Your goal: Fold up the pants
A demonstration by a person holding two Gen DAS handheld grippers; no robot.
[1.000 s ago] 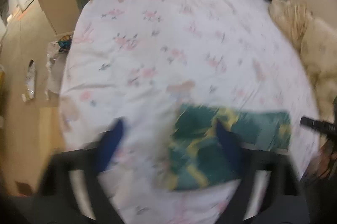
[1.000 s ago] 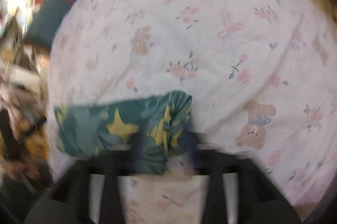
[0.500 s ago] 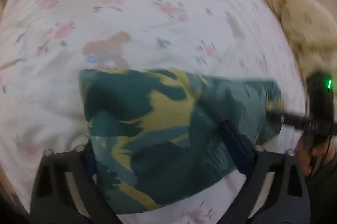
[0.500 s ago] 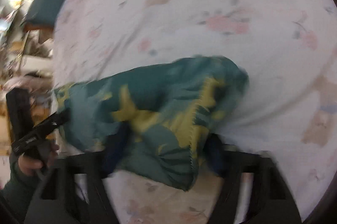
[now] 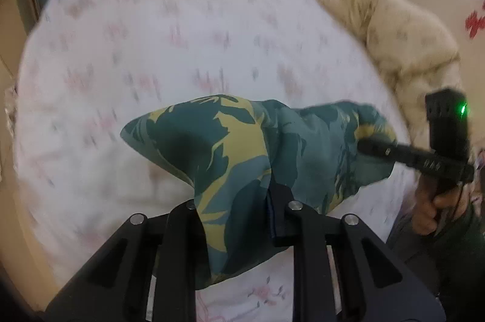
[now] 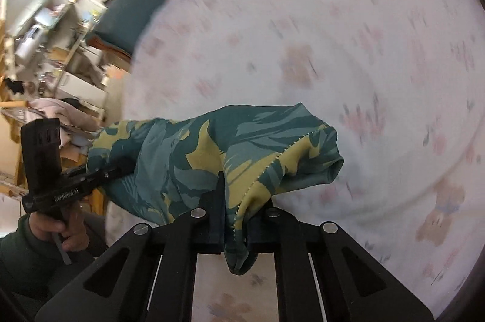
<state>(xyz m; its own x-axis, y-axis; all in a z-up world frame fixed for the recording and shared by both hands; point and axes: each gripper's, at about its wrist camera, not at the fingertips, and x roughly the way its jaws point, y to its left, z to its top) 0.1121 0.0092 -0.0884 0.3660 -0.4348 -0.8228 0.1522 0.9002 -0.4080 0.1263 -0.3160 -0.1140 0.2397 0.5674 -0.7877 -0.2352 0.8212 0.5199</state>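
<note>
The pants (image 5: 242, 158) are teal with a yellow leaf print, folded into a short bundle and lifted off the bed. My left gripper (image 5: 239, 200) is shut on one end of the bundle. My right gripper (image 6: 236, 200) is shut on the other end, and the pants (image 6: 212, 152) hang stretched between both. In the left wrist view the right gripper (image 5: 382, 150) shows at the right, pinching the cloth. In the right wrist view the left gripper (image 6: 118, 166) shows at the left, held by a hand.
A white bed sheet (image 5: 182, 34) with pink flowers lies under the pants. A cream fluffy blanket (image 5: 394, 28) lies along the bed's right side by the wall. A teal pillow (image 6: 142, 0) lies at the bed's far end. Cluttered shelves (image 6: 54, 28) stand beyond the bed's left edge.
Both grippers closed on the ends of the folded pants and lifted the bundle off the sheet. The cloth now sags between them instead of lying flat.
</note>
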